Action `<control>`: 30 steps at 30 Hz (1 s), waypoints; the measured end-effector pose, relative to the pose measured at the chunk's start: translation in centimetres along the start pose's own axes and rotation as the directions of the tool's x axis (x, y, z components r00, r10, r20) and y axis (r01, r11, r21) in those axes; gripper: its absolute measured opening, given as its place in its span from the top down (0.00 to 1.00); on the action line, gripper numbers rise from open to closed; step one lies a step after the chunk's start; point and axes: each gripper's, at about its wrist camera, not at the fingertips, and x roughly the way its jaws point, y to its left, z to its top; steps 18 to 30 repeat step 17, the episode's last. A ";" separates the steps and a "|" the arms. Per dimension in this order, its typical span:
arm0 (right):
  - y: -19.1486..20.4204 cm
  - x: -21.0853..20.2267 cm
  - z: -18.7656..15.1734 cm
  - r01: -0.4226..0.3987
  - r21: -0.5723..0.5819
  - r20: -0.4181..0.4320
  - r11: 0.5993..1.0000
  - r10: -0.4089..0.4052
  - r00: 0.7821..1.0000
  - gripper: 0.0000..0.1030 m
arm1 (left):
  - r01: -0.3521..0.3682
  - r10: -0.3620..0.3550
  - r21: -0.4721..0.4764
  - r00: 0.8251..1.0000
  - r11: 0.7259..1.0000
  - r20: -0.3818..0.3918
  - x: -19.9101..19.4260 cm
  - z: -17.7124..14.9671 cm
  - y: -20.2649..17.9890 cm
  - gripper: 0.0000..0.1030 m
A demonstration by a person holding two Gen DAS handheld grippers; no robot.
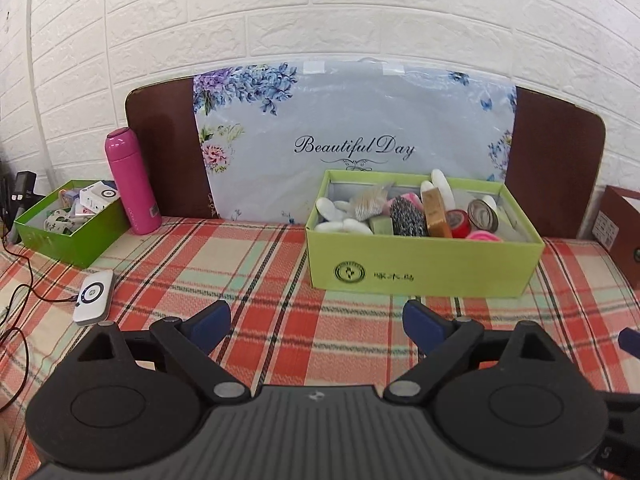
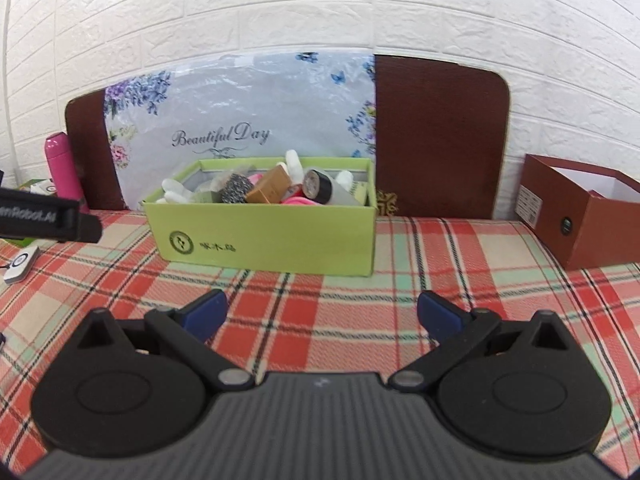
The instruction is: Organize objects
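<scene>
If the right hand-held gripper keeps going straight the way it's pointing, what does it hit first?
Probably the plaid tablecloth, since the open right hand-held gripper tilts downward. On a flatter path it would meet the front wall of the light green box; depth is unclear.

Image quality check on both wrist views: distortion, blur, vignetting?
Left wrist: fisheye bows the brick wall; the pale green box is sharp, light even, dark corner only at top right. Right wrist: same bowing, slightly softer on that box, dark vignette in the corners.
</scene>
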 end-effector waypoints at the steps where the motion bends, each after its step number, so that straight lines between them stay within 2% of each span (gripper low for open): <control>1: -0.1 -0.2 -0.2 0.007 0.004 -0.002 1.000 -0.007 1.000 0.00 | 0.007 -0.007 0.005 1.000 1.000 -0.002 -0.3 -0.4 -0.1 0.07; 14: 0.1 -2.7 -1.1 0.034 0.010 -0.001 0.999 -0.034 0.999 0.00 | 0.065 -0.063 0.052 0.997 0.997 -0.034 -2.0 -3.0 -0.5 0.07; 30: 0.3 -2.8 -1.1 0.029 0.004 -0.002 1.000 -0.029 1.000 0.00 | 0.063 -0.061 0.052 0.998 0.997 -0.034 -2.2 -3.2 -0.4 0.07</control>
